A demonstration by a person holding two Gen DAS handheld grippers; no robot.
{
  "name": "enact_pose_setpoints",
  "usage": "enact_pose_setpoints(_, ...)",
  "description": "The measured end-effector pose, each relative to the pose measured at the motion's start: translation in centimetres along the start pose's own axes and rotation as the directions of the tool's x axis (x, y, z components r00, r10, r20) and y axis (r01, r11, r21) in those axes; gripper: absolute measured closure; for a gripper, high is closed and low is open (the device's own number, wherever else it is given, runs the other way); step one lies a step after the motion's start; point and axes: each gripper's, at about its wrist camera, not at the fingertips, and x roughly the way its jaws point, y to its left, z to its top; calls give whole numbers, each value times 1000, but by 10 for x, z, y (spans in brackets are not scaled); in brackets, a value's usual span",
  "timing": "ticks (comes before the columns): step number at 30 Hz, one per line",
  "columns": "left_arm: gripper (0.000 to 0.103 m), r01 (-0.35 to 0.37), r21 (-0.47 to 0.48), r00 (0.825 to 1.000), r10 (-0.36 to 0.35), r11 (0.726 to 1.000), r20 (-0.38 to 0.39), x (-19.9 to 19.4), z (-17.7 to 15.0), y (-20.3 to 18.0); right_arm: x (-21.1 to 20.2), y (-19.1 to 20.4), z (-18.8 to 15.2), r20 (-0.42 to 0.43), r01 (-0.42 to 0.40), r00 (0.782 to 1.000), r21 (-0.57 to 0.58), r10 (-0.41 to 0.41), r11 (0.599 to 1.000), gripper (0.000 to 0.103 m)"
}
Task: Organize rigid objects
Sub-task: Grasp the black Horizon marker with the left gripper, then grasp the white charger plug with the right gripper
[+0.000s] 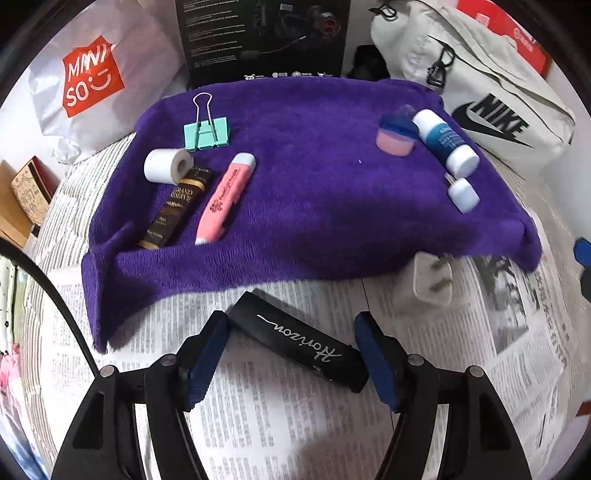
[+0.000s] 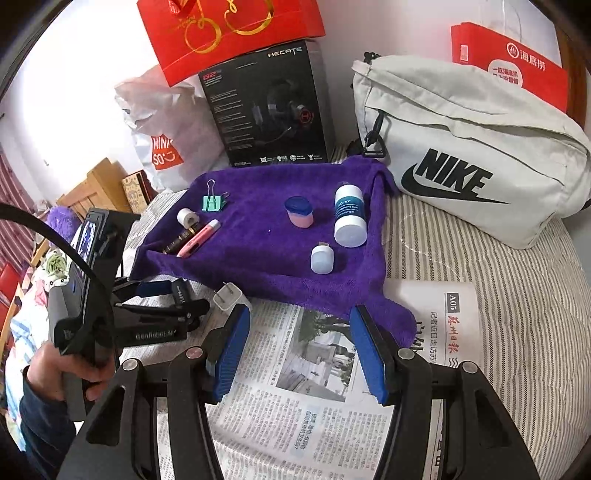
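Note:
A black case marked "Horizon" (image 1: 299, 341) lies slantwise on the newspaper between the blue pads (image 1: 207, 354) of my left gripper (image 1: 291, 320). The jaws stand open around it. Just beyond lies a purple towel (image 1: 314, 206) carrying a mint binder clip (image 1: 207, 133), a white tape roll (image 1: 168, 166), a brown tube (image 1: 177, 208), a pink highlighter (image 1: 225, 199), a pink jar with a blue lid (image 1: 395, 134), a blue and white bottle (image 1: 445, 142) and a small white cap (image 1: 463, 194). My right gripper (image 2: 300, 319) hangs open over the newspaper, with nothing between its fingers.
A white charger plug (image 1: 432, 280) lies on the newspaper (image 2: 314, 398) at the towel's near edge. Behind the towel stand a black headset box (image 2: 266, 107), a white Miniso bag (image 1: 92, 85), a grey Nike bag (image 2: 465, 162) and red paper bags (image 2: 229, 29). A person's hand (image 2: 74, 365) holds the left gripper.

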Motion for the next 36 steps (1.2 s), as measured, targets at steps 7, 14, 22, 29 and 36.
enact_pose_setpoints(7,35,-15,-13,1000,15,1000,3,-14,-25,32,2,-6,-5,-9,10,1000,10,-10,1000,47)
enact_pose_setpoints(14,40,-21,12,999,20,1000,45,-18,-31,37,11,-5,-8,-35,8,999,10,-8,1000,47)
enact_pose_setpoints(22,78,0,65,997,-5,998,74,-23,-33,25,18,2,-10,-53,1,999,-11,-2,1000,47)
enact_pose_setpoints(29,80,-22,72,995,14,997,102,-21,-32,31,35,20,-9,-79,-42,996,-68,37,997,47)
enact_pose_setpoints(36,80,-5,33,996,2,999,94,-27,-45,57,74,42,-6,-129,-99,988,-148,80,984,47)
